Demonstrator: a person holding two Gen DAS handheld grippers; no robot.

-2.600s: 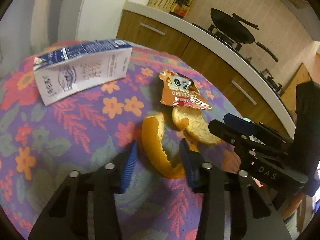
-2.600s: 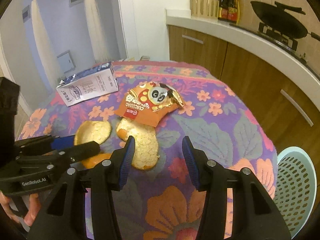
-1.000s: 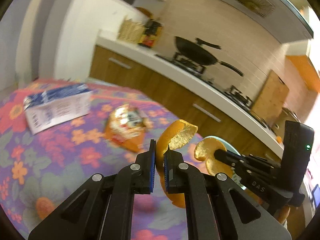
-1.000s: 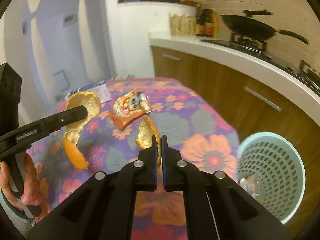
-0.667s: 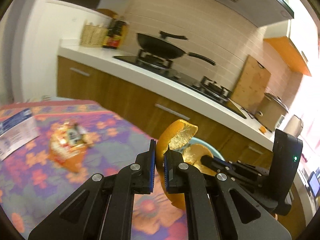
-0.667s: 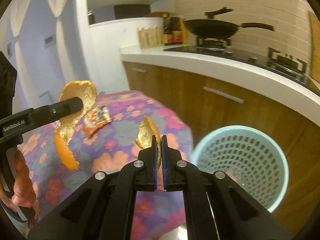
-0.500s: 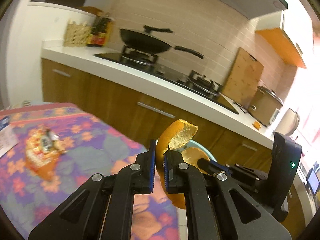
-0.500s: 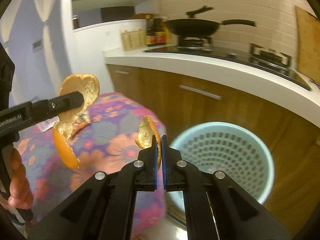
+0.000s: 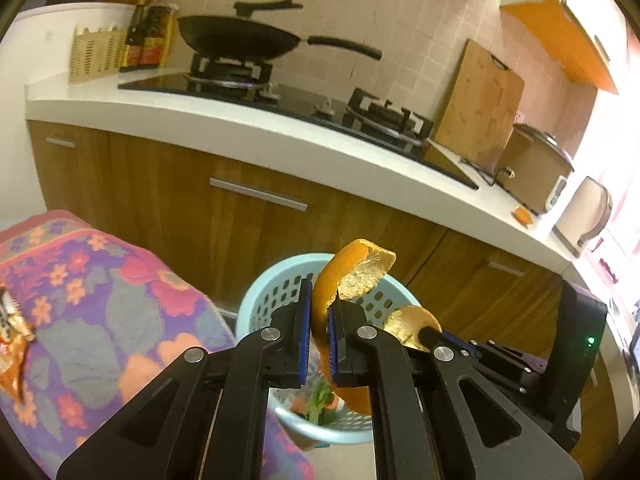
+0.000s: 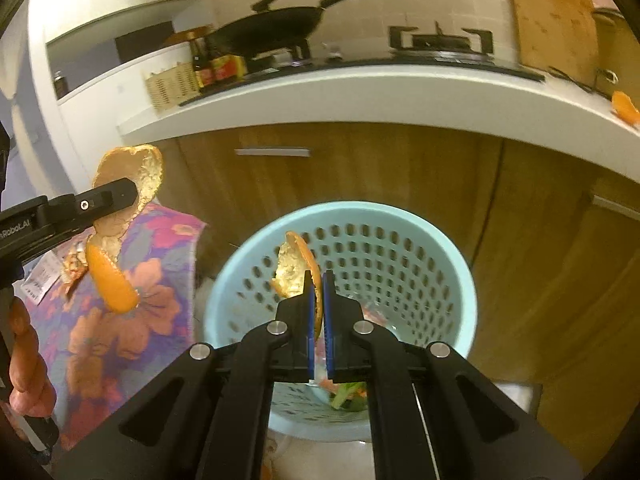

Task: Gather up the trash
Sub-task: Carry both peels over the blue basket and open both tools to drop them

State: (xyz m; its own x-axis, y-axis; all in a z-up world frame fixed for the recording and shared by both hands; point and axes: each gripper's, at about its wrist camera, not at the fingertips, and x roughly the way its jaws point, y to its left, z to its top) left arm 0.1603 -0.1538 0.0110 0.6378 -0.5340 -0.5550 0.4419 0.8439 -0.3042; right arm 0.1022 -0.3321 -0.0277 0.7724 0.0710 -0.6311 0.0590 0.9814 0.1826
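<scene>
Peels light, curled, limp; we pinch mid-strip. Left gripper (image 9: 318,334) clenched on long peel (image 9: 352,276), right gripper (image 10: 318,306) on short peel (image 10: 296,266), both above bin (image 10: 440,240).

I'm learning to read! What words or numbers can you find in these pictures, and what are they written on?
"Robot.AI" on the side of the left hand-held gripper, cut off at the right wrist picture's left edge; letters before it are hidden.
Red labels on the sauce bottles by the stove: too blurred to read.
Print on the snack wrapper on the flowered tablecloth: too small and cut off to read.
No readable numbers or signs elsewhere.
</scene>
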